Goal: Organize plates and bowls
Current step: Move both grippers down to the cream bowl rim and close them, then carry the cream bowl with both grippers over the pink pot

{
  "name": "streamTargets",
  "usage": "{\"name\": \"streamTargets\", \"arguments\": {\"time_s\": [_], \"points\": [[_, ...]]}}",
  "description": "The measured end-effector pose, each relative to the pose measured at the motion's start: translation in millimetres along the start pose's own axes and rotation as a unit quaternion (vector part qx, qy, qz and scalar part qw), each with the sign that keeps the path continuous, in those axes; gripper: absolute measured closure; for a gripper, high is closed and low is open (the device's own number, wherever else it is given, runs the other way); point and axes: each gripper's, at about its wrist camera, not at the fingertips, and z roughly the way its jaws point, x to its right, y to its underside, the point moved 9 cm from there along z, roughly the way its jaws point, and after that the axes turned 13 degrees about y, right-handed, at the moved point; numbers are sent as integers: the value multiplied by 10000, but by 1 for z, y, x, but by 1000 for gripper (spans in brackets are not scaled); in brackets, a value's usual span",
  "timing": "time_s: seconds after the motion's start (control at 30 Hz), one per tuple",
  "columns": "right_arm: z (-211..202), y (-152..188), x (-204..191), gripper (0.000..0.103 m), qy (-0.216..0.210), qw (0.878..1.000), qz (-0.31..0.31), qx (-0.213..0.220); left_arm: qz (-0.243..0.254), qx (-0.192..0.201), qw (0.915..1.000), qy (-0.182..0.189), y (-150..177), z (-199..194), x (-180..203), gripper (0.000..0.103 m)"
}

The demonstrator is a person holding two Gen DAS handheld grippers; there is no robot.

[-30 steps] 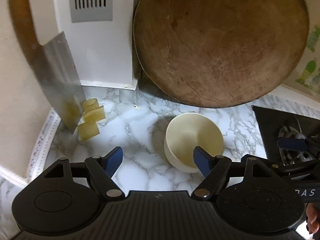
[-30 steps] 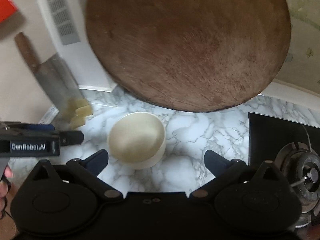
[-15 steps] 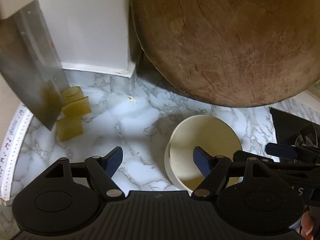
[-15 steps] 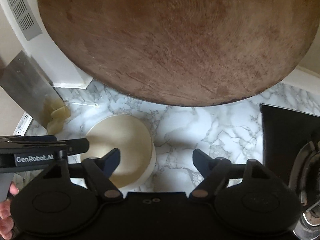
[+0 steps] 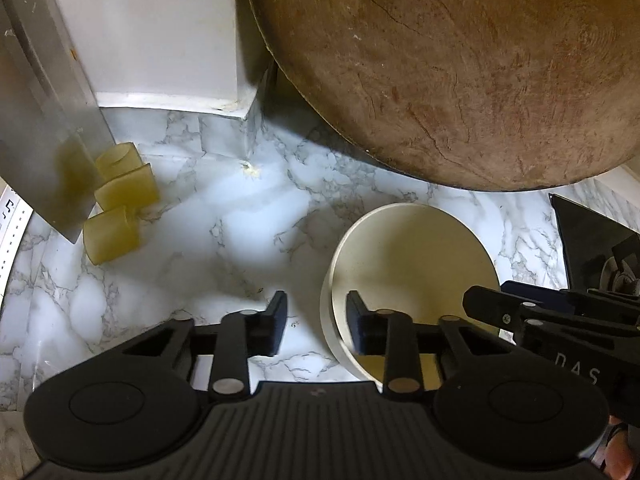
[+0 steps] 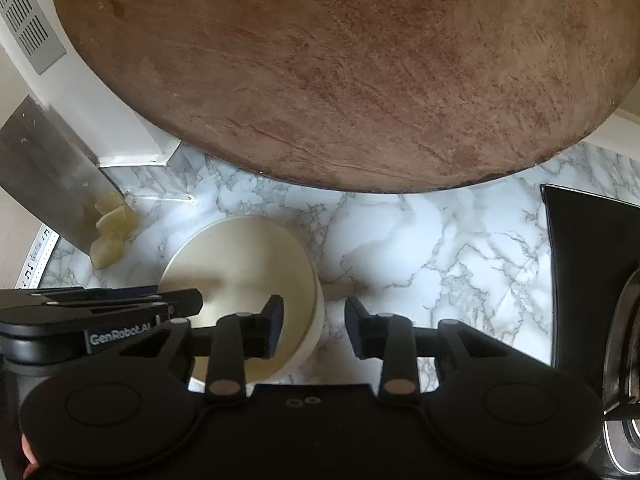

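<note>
A cream bowl [image 5: 408, 256] stands upright on the marble counter [image 5: 224, 240]. My left gripper [image 5: 316, 320] straddles the bowl's left wall, one finger inside and one outside. Its jaws are closing, and a strip of counter still shows between the outer pad and the wall. In the right wrist view the same bowl [image 6: 240, 264] has its right wall between the fingers of my right gripper [image 6: 314, 320]. These jaws are closing too, with a gap left at the outer pad. Each gripper's tip shows at the edge of the other's view.
A big round wooden board [image 5: 460, 64] leans against the back wall just behind the bowl. A cleaver [image 5: 40, 128] and yellowish blocks [image 5: 120, 208] sit at the left. A black stove [image 6: 592, 280] borders the right. A white column [image 5: 152, 32] stands at the back left.
Both grippers have come down and closer to the bowl. Their jaws have narrowed from wide open to a small gap astride its rim. The bowl has not moved.
</note>
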Motion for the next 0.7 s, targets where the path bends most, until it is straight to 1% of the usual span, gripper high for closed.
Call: {"name": "streamTargets", "arguments": {"time_s": [0.03, 0.07, 0.17, 0.2, 0.27, 0.5, 0.7], "points": [[0, 0, -1, 73, -1, 10000, -2, -10, 11, -12, 10000, -6, 0, 1, 0, 82], [0, 0, -1, 76, 4, 10000, -15, -19, 24, -23, 10000, -6, 0, 1, 0, 86], [0, 2, -4, 82, 30, 10000, -80, -33, 67, -25, 10000, -7, 0, 1, 2, 92], [0, 2, -5, 85, 29, 9999, -90, -33, 93, -24, 10000, -3, 1, 1, 3, 93], [-1, 3, -7, 93, 23, 9999, -113, -39, 134, -19, 9999, -9, 2, 0, 4, 94], [-8, 8, -11, 95, 28, 9999, -158, -13, 170, -54, 9998, -21, 9, -5, 2, 95], [-25, 13, -15, 95, -7, 9998, -176, 46, 254, -35, 9997, -30, 19, -22, 6, 95]]}}
